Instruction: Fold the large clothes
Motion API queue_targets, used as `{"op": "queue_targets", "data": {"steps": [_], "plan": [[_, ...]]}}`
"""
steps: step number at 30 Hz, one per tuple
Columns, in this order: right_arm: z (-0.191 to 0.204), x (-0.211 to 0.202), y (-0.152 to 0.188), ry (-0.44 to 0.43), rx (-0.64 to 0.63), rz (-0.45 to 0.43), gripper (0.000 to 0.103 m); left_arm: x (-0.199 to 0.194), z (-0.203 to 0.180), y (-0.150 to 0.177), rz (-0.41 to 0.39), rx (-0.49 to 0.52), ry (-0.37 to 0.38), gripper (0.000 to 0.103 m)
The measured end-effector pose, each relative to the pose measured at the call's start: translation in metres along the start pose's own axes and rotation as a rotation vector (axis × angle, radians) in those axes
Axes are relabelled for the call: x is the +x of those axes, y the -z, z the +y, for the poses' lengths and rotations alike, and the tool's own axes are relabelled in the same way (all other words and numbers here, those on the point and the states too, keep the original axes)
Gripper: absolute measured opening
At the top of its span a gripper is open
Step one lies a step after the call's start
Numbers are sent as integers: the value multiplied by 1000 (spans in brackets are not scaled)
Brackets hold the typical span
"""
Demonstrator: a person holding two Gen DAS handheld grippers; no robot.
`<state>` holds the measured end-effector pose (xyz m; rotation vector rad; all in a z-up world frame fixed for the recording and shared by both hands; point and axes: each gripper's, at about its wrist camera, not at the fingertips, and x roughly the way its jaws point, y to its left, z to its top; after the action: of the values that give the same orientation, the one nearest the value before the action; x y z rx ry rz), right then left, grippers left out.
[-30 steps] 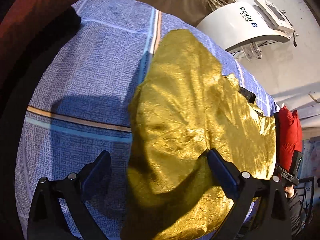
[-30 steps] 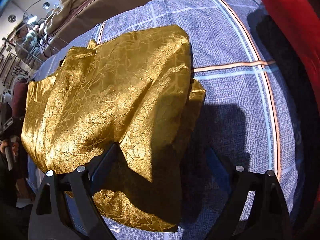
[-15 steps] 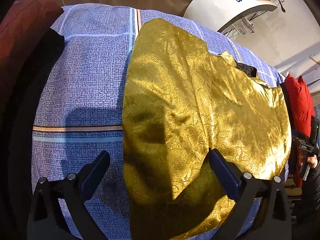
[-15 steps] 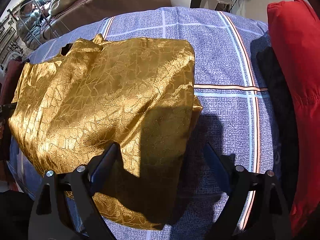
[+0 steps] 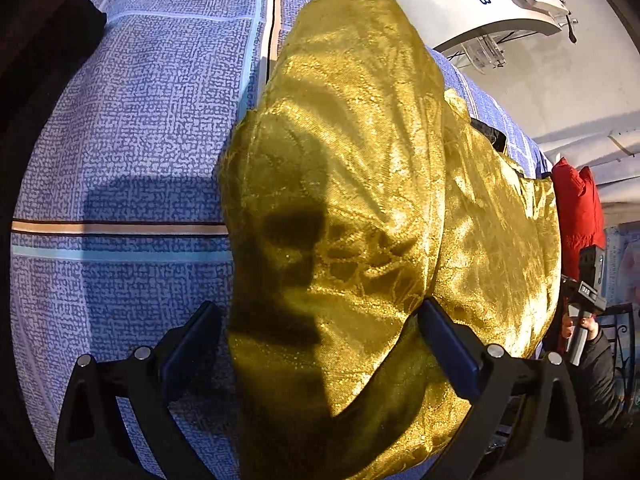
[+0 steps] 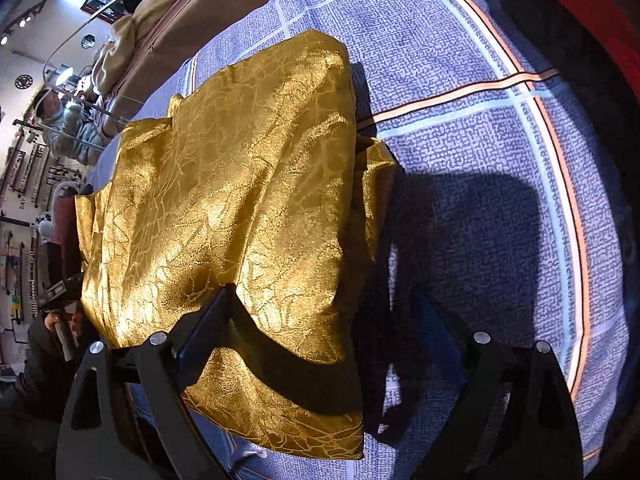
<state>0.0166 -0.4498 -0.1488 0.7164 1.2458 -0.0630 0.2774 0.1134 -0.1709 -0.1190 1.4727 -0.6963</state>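
Gold brocade garment (image 5: 360, 208) lies part-folded on the bed's blue checked sheet (image 5: 132, 128), bunched between both wide-open, empty tongs: left tongs (image 5: 320, 344), right tongs (image 6: 320, 328). Advice: pinch both layers at the near hem, then carry evenly. Red cushion (image 5: 578, 208) well beyond; cluttered room.

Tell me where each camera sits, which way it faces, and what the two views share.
Left wrist: on the left gripper, looking along its open fingers at the gold garment on the blue sheet.
Right wrist: on the right gripper, open fingers, garment left, sheet right.
Shared: garment, sheet; each shows the opposite hand holding its gripper.
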Motion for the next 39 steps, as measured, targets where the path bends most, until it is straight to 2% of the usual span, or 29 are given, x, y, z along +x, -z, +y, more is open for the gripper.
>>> {"op": "queue_targets", "data": {"steps": [2, 6, 8, 10, 14, 17, 19, 21, 22, 24, 27, 30, 32, 39], "plan": [[1, 6, -1, -22, -5, 11, 89, 3, -1, -3, 3, 9, -1, 98], [2, 13, -8, -55, -7, 22, 89, 9, -11, -10, 15, 67, -49, 98], [8, 18, -9, -65, -17, 35, 89, 4, -8, -10, -1, 55, -57, 98], [15, 21, -9, -79, -33, 43, 89, -1, -3, -8, -13, 38, -38, 98], [17, 25, -9, -105, -32, 58, 89, -4, 10, -5, -24, -31, 54, 98], [18, 28, -11, -114, -39, 64, 89, 1, 1, -7, -4, 3, 64, 98], [25, 29, -12, -105, -59, 64, 89, 5, -10, -9, 7, 35, 59, 93], [32, 28, -11, -83, -92, 55, 83, 7, -16, -12, 6, 47, 43, 79], [36, 27, -10, -65, -109, 50, 78, 7, -18, -12, 2, 45, 35, 76], [43, 25, -8, -30, -140, 43, 70, 4, -20, -10, -3, 49, 33, 64], [49, 24, -5, -11, -154, 31, 60, 3, -26, -6, -13, 55, 24, 55], [53, 21, -4, 1, -156, 14, 51, -1, -24, -2, -26, 32, 33, 48], [59, 19, -1, 41, -168, -1, 42, -6, -22, 2, -41, 43, 19, 46], [102, 23, 11, 264, -263, -53, 27, -10, -42, 15, -99, 108, -100, 38]]}}
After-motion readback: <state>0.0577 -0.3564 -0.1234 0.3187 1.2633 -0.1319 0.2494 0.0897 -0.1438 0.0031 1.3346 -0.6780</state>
